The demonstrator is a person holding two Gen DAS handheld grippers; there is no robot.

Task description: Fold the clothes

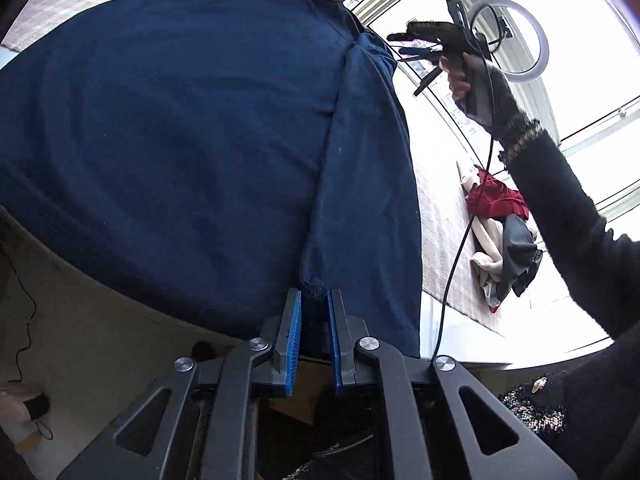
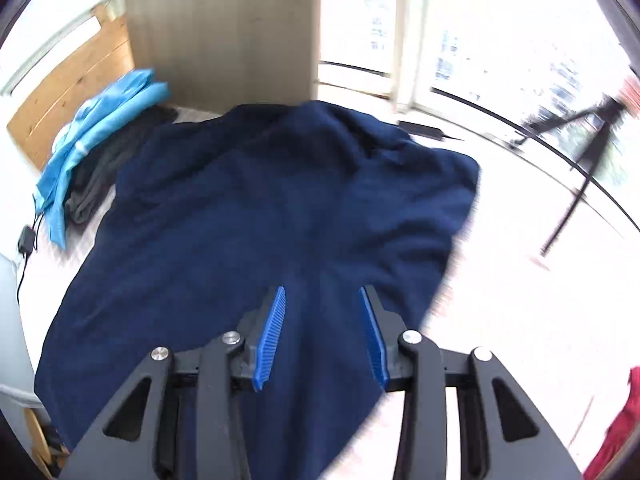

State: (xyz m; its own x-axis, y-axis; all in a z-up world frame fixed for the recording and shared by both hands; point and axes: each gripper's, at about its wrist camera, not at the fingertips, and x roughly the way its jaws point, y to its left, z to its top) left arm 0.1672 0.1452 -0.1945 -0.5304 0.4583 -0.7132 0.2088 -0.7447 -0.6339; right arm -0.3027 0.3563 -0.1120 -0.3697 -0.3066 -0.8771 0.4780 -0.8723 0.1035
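The left gripper [image 1: 314,312] pinches the cuff of a sleeve [image 1: 360,200] folded across the navy sweater [image 1: 168,120], blue pads close together on the fabric. The sweater lies spread flat on a pale table [image 1: 452,216]. The right gripper [image 2: 322,320] hovers above the sweater [image 2: 260,220] with fingers spread and nothing between them. Farther off in the left view, a heap of red, cream and grey clothes [image 1: 500,232] rests on the table; in the right view, a light blue garment [image 2: 92,132] lies beyond the sweater's far edge.
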